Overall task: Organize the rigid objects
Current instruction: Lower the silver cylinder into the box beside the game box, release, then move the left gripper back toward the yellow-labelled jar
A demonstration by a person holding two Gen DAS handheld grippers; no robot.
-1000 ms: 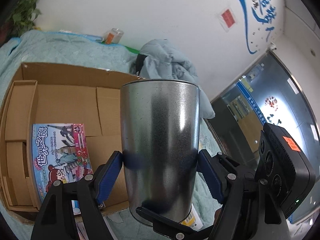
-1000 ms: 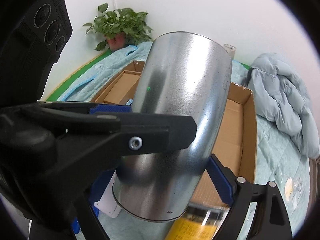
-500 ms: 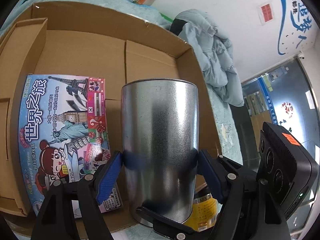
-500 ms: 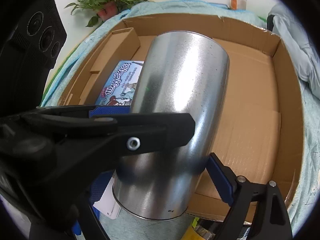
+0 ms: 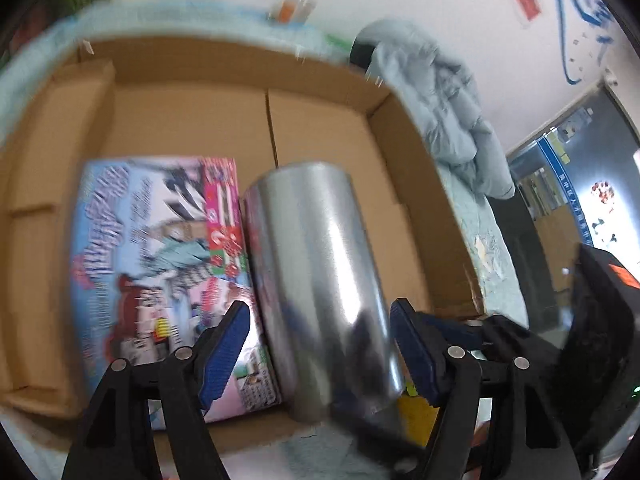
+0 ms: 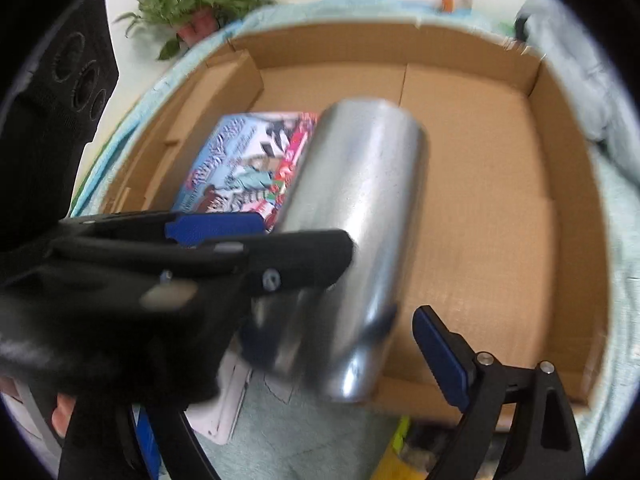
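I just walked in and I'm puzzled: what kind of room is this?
Probably an office or lab room staged as a bedroom. A quilted bed cover lies under a cardboard box, a potted plant stands by the wall, and a glass door shows what may be a corridor.

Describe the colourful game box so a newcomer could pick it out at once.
Start at the big open cardboard box on the pale blue quilt. Inside it, toward its left side in both wrist views, the game box lies flat on the cardboard floor. It is the only printed, multicoloured thing there, blue and pink with cartoon landmarks, right beside the plain silver metal cup.
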